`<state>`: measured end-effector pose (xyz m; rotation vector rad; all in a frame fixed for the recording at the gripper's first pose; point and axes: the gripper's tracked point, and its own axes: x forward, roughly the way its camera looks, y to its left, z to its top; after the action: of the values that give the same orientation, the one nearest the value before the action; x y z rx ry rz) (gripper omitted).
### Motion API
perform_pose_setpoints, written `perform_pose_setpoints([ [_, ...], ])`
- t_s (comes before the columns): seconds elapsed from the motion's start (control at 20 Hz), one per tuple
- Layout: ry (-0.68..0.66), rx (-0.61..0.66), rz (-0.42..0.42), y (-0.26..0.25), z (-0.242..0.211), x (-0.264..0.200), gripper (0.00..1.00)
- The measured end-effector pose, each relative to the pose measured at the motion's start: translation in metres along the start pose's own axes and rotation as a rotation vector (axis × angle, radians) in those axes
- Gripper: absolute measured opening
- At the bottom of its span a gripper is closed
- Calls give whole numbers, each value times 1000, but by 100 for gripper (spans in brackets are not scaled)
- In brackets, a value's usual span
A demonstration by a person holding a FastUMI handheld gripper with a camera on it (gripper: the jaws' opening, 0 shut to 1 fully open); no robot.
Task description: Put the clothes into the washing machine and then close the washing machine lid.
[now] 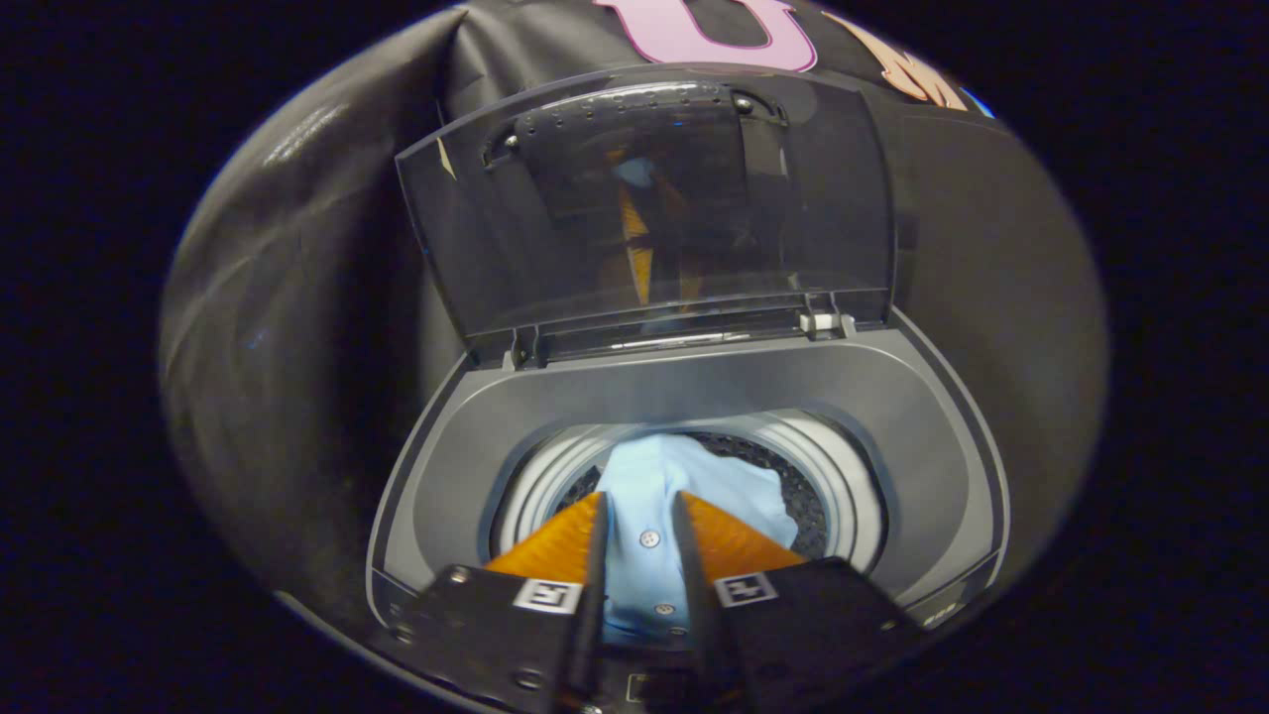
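Light blue buttoned shirt (pixel 674 486) is pinched between the orange-fingered gripper (pixel 641 516) over the grey washing machine's (pixel 694 387) drum, under its raised dark transparent lid (pixel 654 198).

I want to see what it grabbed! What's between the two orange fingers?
In the gripper view, a light blue buttoned shirt sits pinched between the orange fingers, hanging over the grey washing machine's round drum.
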<state>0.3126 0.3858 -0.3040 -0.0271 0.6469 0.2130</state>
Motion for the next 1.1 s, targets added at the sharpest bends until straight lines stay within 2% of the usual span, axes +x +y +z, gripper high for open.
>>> perform_pose_setpoints([
  [0.05, -3, -12, -14, -2, 2, -4, 53],
  [0.15, 5, -47, -135, -24, 7, -15, 83],
  [0.2, 1, -59, -165, -31, 9, -13, 98],
  [0.4, 22, -54, -161, -33, 9, -13, 98],
  [0.6, -4, -43, -153, -31, 32, -22, 98],
  [0.75, -58, -49, -125, -13, 72, -29, 98],
  [0.9, -159, -82, -55, 16, 131, -45, 98],
  [1.1, -273, -121, -74, 33, 201, -68, 98],
])
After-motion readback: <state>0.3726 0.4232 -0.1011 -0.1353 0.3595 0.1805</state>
